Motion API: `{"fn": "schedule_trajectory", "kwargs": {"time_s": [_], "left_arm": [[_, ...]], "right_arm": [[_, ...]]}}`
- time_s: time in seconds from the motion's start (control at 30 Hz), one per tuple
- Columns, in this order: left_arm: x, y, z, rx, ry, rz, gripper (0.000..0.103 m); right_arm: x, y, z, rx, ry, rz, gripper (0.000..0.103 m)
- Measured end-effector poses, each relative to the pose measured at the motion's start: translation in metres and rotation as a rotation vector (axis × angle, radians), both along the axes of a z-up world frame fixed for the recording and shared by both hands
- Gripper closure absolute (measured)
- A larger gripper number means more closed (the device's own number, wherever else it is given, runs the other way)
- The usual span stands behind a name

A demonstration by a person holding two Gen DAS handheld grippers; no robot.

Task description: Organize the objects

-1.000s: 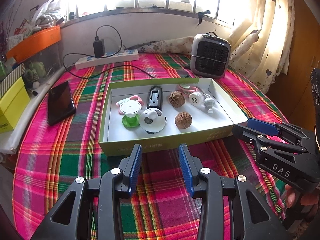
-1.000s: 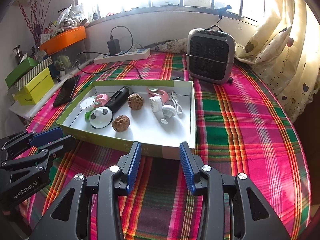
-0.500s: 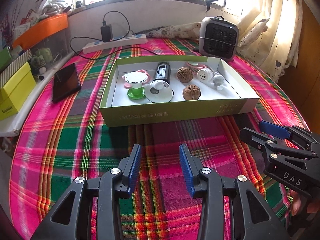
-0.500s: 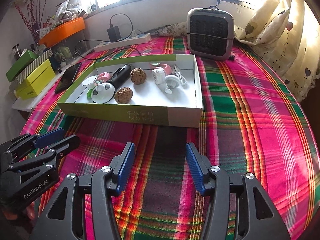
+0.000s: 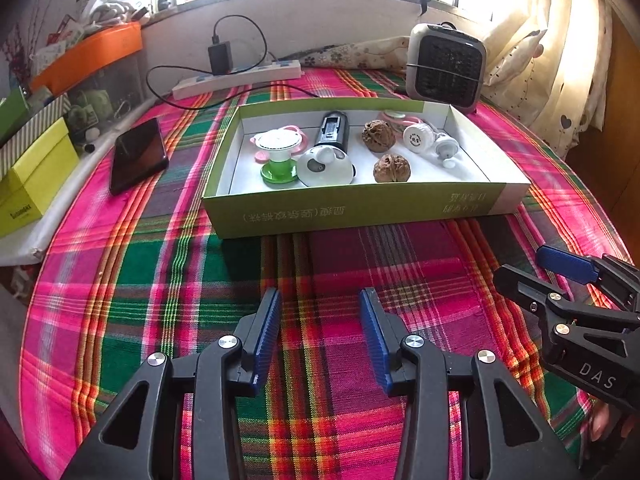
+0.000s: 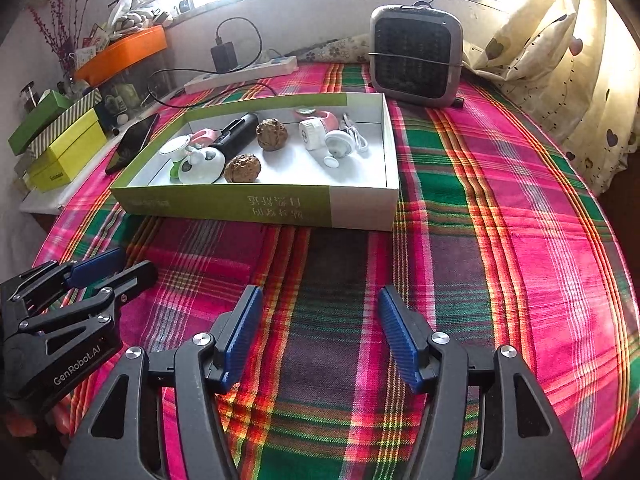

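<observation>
- While both tools hover, a plaid table (image 5: 160, 280) carries a green box (image 5: 352, 208).
- Left hand-held gripper (image 5: 320, 336) and right hand-held gripper (image 6: 320, 336), jaws just opening, stand apart, empty.
- Two walnuts (image 5: 391, 168) lie inside the box.

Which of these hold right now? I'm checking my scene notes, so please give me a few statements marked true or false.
1. Two walnuts lie inside the box. True.
2. The phone is in the box. False: it lies on the tablecloth beside it.
3. The left gripper holds a walnut. False: its jaws are open, nothing between them.
4. The heater stands behind the box. True.
5. The right gripper is empty. True.
</observation>
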State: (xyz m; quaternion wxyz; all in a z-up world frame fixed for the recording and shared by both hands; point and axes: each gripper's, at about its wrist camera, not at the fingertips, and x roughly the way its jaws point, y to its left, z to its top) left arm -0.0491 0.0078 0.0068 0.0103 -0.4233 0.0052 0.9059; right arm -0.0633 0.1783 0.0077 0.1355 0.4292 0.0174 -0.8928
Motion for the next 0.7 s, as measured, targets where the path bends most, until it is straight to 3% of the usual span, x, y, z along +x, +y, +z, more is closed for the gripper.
{"fn": "schedule_trajectory", "kwargs": {"time_s": [0.53, 0.7], "left_arm": [[0.001, 0.000, -0.001, 0.002, -0.001, 0.018, 0.062], [0.002, -0.001, -0.001, 0.021, -0.001, 0.011, 0.059]], "right_arm": [[0.002, -0.010, -0.002, 0.088, 0.004, -0.003, 0.034], [0.000, -0.006, -0.003, 0.089, -0.007, -0.033, 0.024]]}}
